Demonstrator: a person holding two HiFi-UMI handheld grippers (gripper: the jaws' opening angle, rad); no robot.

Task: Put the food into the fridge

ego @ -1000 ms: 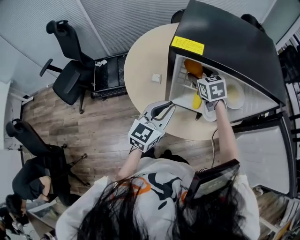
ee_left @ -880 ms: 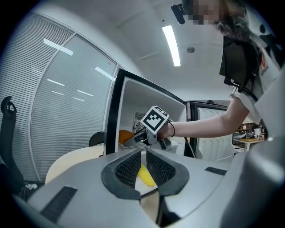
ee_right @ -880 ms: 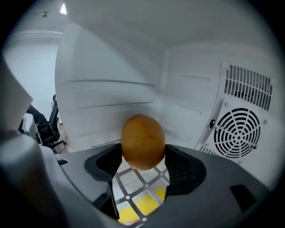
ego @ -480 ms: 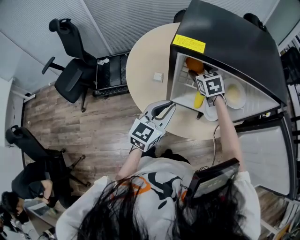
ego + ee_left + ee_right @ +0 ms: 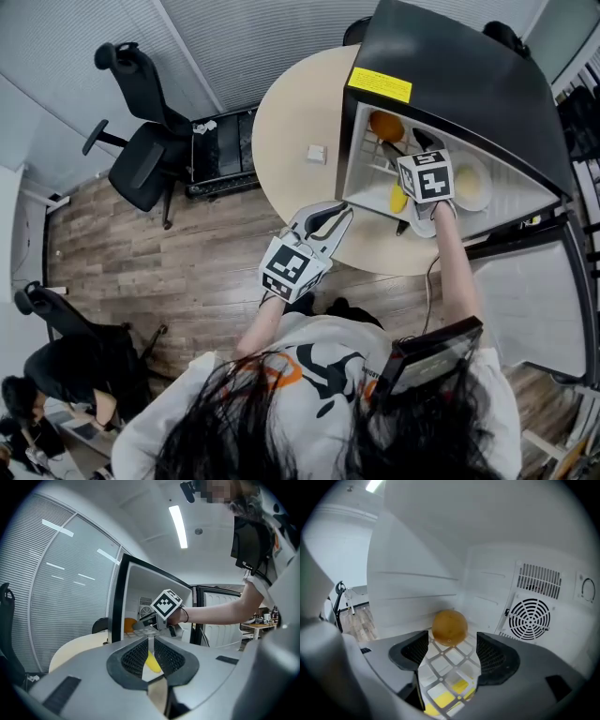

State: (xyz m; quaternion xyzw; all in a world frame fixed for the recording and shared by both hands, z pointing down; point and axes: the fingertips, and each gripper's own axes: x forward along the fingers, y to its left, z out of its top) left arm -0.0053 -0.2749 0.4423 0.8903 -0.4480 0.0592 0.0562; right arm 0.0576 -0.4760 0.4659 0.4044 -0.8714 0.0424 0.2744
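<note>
A black mini fridge [image 5: 469, 75] stands open on a round beige table [image 5: 291, 131]. An orange [image 5: 386, 125] rests on its wire shelf [image 5: 450, 660], and a yellow banana [image 5: 397, 198] lies below that shelf. My right gripper [image 5: 405, 148] reaches into the fridge. In the right gripper view the gripper [image 5: 451, 646] is open and empty, with the orange [image 5: 449, 626] just beyond its tips and the banana [image 5: 447, 697] under the grid. My left gripper [image 5: 330, 217] hovers shut at the table's near edge, pointing at the fridge [image 5: 117, 597].
A pale plate or bowl [image 5: 469, 187] sits inside the fridge at the right. The fridge door [image 5: 530, 309] hangs open to the right. A small white item [image 5: 317, 154] lies on the table. Office chairs [image 5: 141, 159] stand on the wooden floor at left.
The right gripper pushed slightly deeper into the fridge, then drew back about as far. The left gripper stayed put. The orange and banana have not moved.
</note>
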